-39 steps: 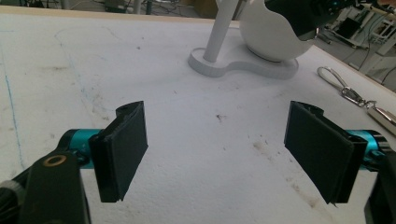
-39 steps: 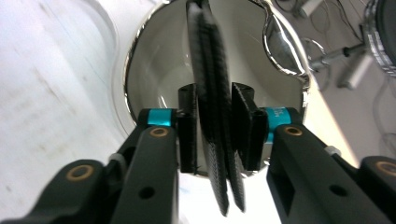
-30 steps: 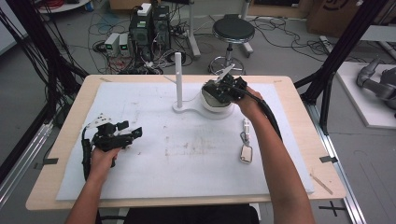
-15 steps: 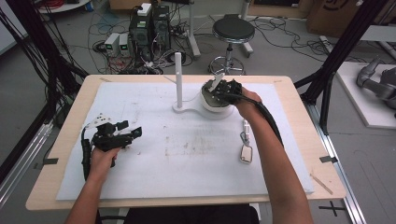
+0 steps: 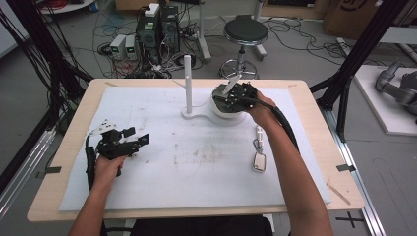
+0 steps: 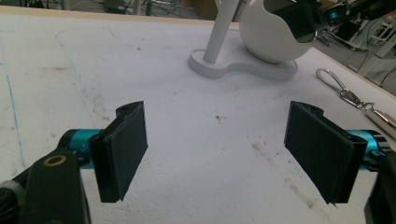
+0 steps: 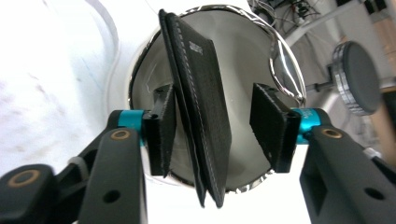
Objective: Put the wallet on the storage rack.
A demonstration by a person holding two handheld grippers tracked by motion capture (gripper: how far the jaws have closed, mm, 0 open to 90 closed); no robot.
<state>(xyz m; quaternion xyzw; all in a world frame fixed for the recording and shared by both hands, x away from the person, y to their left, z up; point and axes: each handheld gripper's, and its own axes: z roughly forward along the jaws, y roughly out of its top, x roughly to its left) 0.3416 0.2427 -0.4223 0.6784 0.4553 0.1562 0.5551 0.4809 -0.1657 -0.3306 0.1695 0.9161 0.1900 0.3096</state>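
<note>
A black leather wallet (image 7: 201, 102) stands on edge inside a round bowl (image 7: 285, 60) with a shiny inside. My right gripper (image 7: 217, 123) hangs over the bowl (image 5: 227, 112) with a jaw on either side of the wallet. Its jaws have just been opening. The wallet leans close to the left pad, and a clear gap separates it from the right pad. My right gripper (image 5: 231, 96) sits at the back middle of the table. My left gripper (image 5: 135, 139) rests open on the white mat at the left, with nothing between its jaws (image 6: 224, 149).
The bowl (image 6: 268, 39) shares a white base with an upright white post (image 5: 187, 81). A key fob on a metal clip (image 5: 259, 152) lies on the mat right of centre, under the right forearm. A stool and cables stand beyond the table's far edge.
The right hand has shifted slightly over the bowl. The left hand and its gripper have stayed where they were.
</note>
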